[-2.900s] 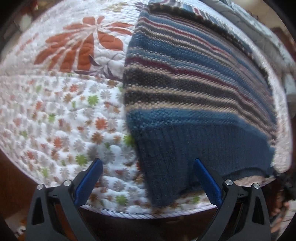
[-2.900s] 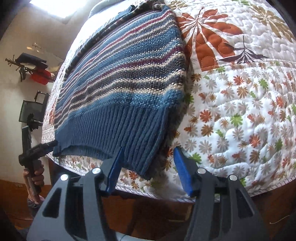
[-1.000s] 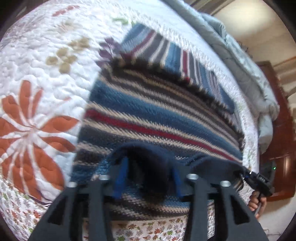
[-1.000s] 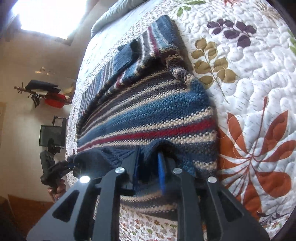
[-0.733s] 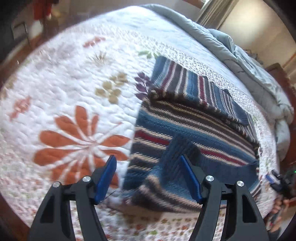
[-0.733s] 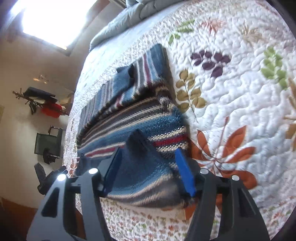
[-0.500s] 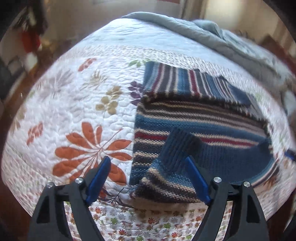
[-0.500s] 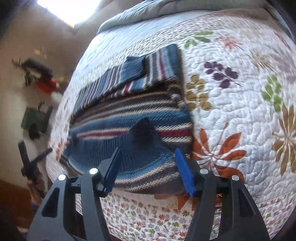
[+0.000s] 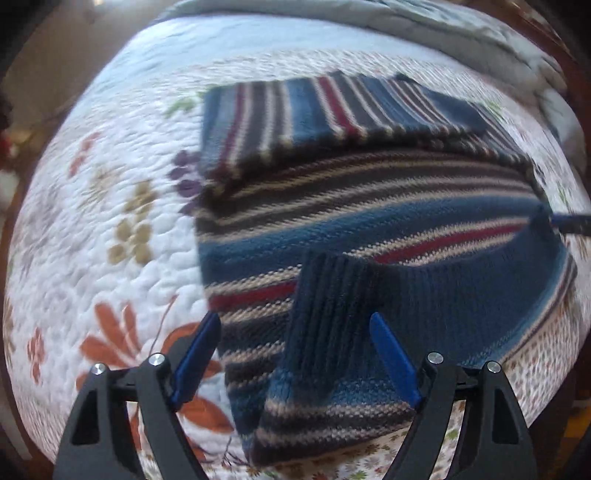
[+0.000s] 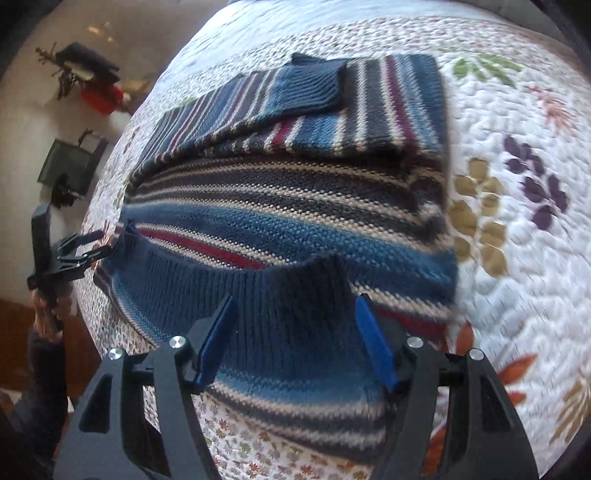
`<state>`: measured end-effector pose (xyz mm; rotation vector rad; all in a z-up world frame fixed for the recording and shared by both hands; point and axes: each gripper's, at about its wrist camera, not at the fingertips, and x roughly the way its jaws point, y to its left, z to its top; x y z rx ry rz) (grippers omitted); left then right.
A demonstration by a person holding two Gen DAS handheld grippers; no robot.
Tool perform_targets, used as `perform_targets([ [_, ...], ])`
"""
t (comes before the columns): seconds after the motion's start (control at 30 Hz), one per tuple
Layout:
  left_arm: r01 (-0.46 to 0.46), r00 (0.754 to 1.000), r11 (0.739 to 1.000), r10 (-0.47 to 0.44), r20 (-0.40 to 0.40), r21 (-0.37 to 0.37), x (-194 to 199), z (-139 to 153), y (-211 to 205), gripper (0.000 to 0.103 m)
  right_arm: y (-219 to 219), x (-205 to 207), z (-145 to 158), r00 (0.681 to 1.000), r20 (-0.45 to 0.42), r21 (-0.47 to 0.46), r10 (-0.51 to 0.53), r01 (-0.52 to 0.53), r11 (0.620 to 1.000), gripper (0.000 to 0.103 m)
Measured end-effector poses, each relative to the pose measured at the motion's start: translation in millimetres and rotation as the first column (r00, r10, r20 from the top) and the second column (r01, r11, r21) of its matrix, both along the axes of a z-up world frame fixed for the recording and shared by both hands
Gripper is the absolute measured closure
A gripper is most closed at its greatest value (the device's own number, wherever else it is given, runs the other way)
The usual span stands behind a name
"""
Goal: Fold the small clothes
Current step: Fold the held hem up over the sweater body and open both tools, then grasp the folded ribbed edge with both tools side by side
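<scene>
Up close in the left wrist view, the left gripper [image 9: 297,354] hovered with its blue fingers [image 9: 392,357] spread wide apart and nothing between them but air above the striped sweater [image 9: 369,229]. That sweater lay flat on the floral quilt [image 9: 92,236], filling the middle and the 3 o'clock side of the frame. Its ribbed navy hem [image 9: 424,295] was turned back over the striped body, with one corner peaking up just past the fingertips toward 12 o'clock. A folded sleeve [image 9: 314,110] lay across the far end of the garment at 12 o'clock, and a pale grey blanket [image 9: 424,26] was bunched beyond it. At 3 o'clock the tip of the other tool showed at the hem's far corner, too blurred to read its grip. From the right wrist view, the right gripper [image 10: 293,338] also stood with its jaws well apart, empty, over the near corner of the folded-back hem [image 10: 258,306]. The sweater [image 10: 295,206] spread from the centre toward 12 o'clock on the quilt [image 10: 517,258], its sleeve cuff [image 10: 306,86] lying on top. At 9 o'clock the left gripper [image 10: 83,245] appeared small, beside the hem's far corner, held by a hand [image 10: 48,314].
</scene>
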<state>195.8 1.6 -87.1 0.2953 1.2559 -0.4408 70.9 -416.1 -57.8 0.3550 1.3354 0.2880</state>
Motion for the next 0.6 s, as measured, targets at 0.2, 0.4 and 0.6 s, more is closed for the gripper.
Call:
perform_targets([
  [0.2,0.059,0.998,0.998,-0.060,-0.037,-0.026,7.3,-15.6,-20.1,0.019,4.5,7.5,-22.8,0.999,-0.027,-0.009,0.037,-0.037,0.999,0.037],
  [0.4,0.097,0.992,0.994,-0.101,-0.071,-0.055,2.3,-30.5,-39.9,0.029,2.6,3.8,-19.5,0.999,0.002,0.009,0.049,-0.049,0.999,0.059],
  [0.6,0.116,0.988,0.987,-0.125,-0.087,-0.108,-8.0,-24.7,-36.2,0.049,3.6,-0.5,-10.7,0.996,0.019,0.037,0.088,-0.089,0.995,0.063],
])
